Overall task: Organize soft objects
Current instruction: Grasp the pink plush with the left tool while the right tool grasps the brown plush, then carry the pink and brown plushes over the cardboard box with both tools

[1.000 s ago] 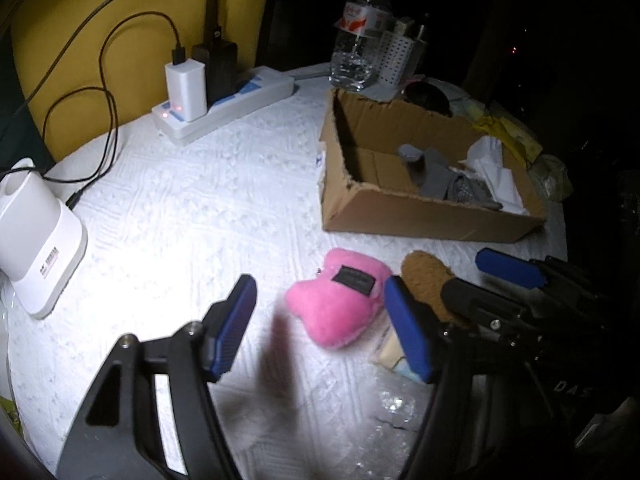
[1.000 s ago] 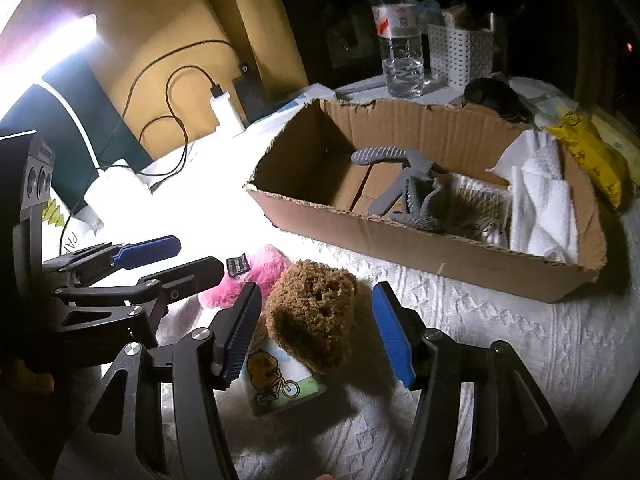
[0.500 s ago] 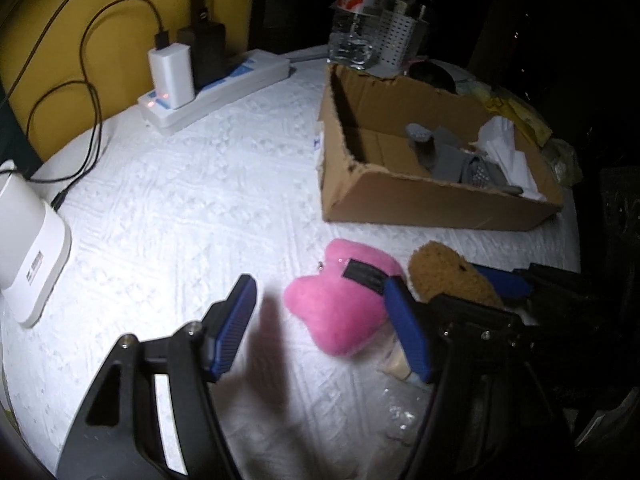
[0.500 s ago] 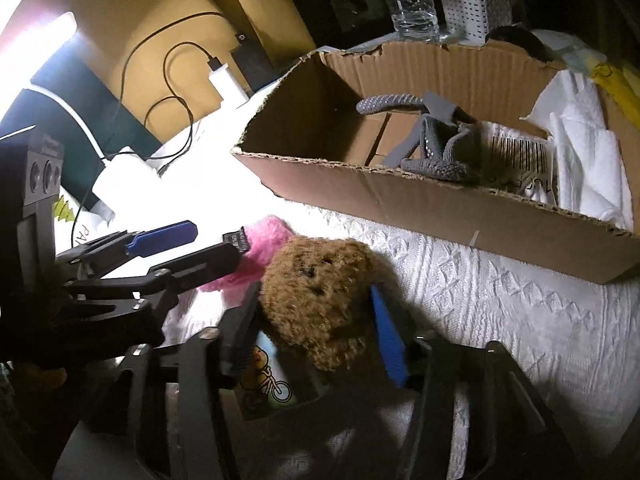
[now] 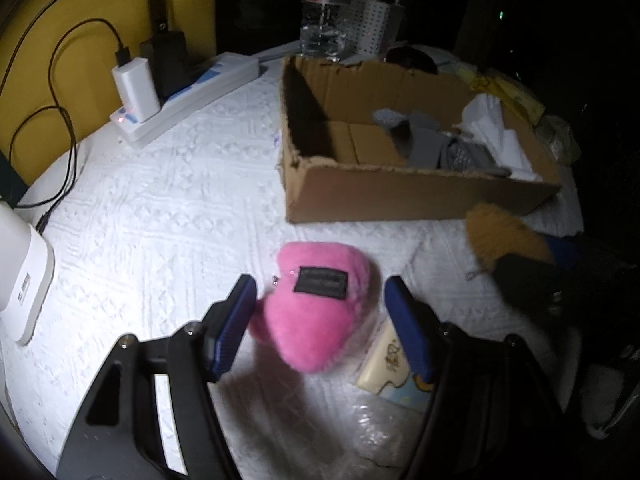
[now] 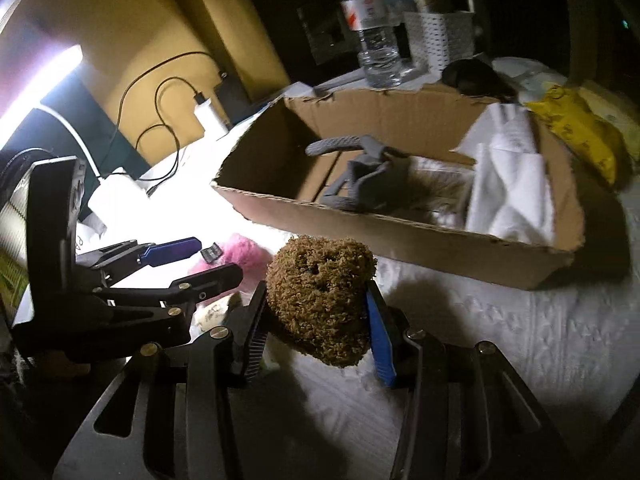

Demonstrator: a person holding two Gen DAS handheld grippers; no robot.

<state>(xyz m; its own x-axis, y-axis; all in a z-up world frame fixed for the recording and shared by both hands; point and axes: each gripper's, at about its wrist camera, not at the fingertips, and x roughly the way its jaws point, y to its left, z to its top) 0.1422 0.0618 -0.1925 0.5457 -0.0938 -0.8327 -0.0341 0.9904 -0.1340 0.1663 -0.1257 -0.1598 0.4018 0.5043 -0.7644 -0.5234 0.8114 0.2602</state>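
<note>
Now my right hand-held gripper (image 6: 316, 324) has just closed on one brown plush (image 6: 320, 300), lifted near the cardboard box (image 6: 400, 240): ready to drop in. My left hand-held gripper (image 5: 316, 324) stands wide around one pink plush (image 5: 316, 304) mid-bench (image 5: 160, 200), ungripped. Box: one; bottle (image 6: 372, 32): one.

A yellow wall (image 5: 52, 8) backs the white-clothed table (image 5: 160, 200); beyond lies darkness.
</note>
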